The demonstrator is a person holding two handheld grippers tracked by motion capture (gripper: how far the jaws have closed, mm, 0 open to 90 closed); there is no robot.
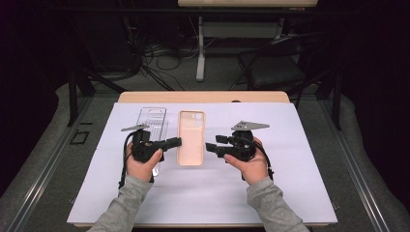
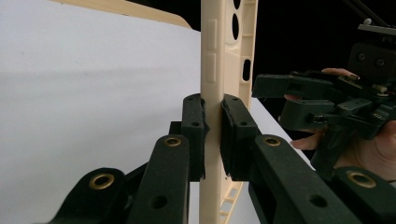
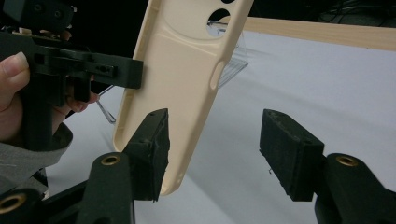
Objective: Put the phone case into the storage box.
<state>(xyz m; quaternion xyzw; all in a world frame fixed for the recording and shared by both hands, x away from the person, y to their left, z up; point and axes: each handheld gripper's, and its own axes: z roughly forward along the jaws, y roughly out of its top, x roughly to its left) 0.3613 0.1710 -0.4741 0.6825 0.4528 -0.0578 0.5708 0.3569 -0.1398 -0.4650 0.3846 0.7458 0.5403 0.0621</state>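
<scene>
The left gripper point(image 2: 212, 140) squeezes the edge of the tan phone case point(image 1: 190, 137). The right gripper point(image 3: 212, 154) is open, with the case's side between its pads, not pinched.

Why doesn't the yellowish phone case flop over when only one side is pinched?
The phone case probably is fairly stiff: the left gripper clamps just one edge, yet it stands straight. It looks thin and hollow, so likely light. Its smooth plastic might slip between the right gripper's open pads.
</scene>
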